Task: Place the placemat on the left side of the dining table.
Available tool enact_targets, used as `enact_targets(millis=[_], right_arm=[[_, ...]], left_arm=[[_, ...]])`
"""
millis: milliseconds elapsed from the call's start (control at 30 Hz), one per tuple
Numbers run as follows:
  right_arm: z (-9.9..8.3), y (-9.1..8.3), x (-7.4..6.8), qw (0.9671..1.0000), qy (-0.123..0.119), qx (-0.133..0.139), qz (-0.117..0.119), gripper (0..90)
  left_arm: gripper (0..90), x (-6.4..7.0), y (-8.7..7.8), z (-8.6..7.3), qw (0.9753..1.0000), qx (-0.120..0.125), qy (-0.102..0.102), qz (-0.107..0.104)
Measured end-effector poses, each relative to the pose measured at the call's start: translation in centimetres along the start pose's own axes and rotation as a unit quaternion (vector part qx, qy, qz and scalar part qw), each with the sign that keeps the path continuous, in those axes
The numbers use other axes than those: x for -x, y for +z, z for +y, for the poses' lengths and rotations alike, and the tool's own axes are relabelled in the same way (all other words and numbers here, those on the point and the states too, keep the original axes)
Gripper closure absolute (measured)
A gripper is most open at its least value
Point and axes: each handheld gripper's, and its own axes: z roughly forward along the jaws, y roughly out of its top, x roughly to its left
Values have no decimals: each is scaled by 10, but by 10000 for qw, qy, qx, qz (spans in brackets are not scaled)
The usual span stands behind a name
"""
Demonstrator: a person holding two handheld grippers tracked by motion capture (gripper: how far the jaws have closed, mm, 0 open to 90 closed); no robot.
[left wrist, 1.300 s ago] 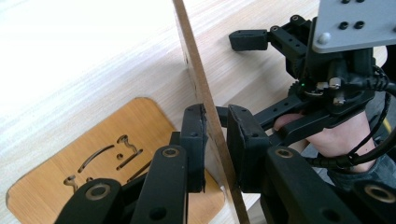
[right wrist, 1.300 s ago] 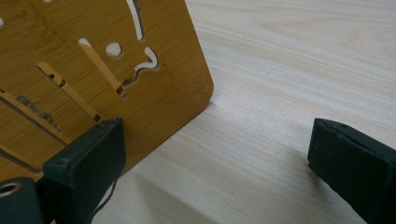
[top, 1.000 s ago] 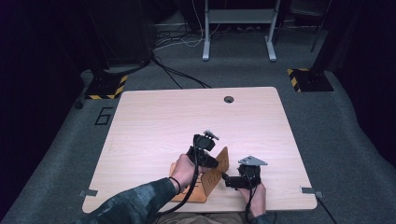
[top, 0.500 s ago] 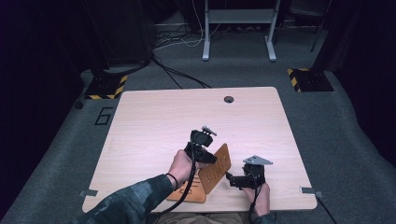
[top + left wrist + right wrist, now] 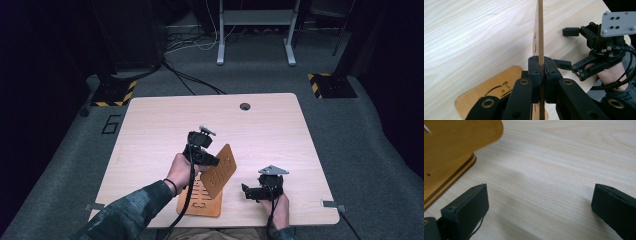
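A thin orange-brown wooden panel (image 5: 222, 169) with cut-out slots is raised on edge and tilted, above a second flat panel (image 5: 199, 201) that lies near the table's front edge. My left gripper (image 5: 212, 161) is shut on the raised panel; the left gripper view shows its thin edge (image 5: 540, 35) pinched between the jaws of that gripper (image 5: 543, 67). The flat panel (image 5: 486, 90) lies below it. My right gripper (image 5: 246, 192) rests low on the table to the right, open and holding nothing (image 5: 539, 205). The raised panel (image 5: 461, 132) and the flat one (image 5: 451, 175) are to its left.
The light wooden table (image 5: 150, 130) has a round cable hole (image 5: 244, 106) near its far edge. Beyond it, on the grey floor, are cables (image 5: 190, 80), a white desk frame (image 5: 255, 20) and yellow-black striped feet (image 5: 112, 95).
My left gripper has lifted the panel off the flat one and swung it upright and forward. My right gripper has drawn away to the right, apart from the panels.
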Motion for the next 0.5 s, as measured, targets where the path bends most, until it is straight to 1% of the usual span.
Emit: enact_targets(millis=[67, 167, 200, 233, 267, 300, 367, 400, 500], right_arm=[[0, 1, -2, 10000, -35, -39, -74, 3], [0, 2, -5, 9994, -231, -132, -224, 2], [0, 2, -6, 9992, -275, -150, -242, 2], [0, 3, -7, 9988, -350, -161, -296, 2], [0, 3, -8, 9986, -378, -189, -325, 3], [0, 4, -9, 9984, -371, -206, -372, 2], [1, 5, -11, 9976, -469, -232, -457, 1], [1, 5, -13, 9974, -450, -280, -479, 0], [1, 5, -13, 9974, -457, -284, -472, 0]], left_arm=[[862, -5, -4, 0, 10000, 58, -59, 40], [862, -12, -11, 0, 9999, 108, -101, 56], [862, -16, -13, 0, 9997, 163, -163, 49], [862, -18, -14, 0, 9997, 176, -178, 59], [862, -20, -16, 0, 9995, 213, -224, 84], [861, -22, -18, 0, 9995, 205, -211, 70], [862, -25, -21, 0, 9994, 224, -227, 95], [862, -27, -22, 0, 9994, 238, -246, 101], [862, -32, -27, 0, 9991, 281, -295, 148]])
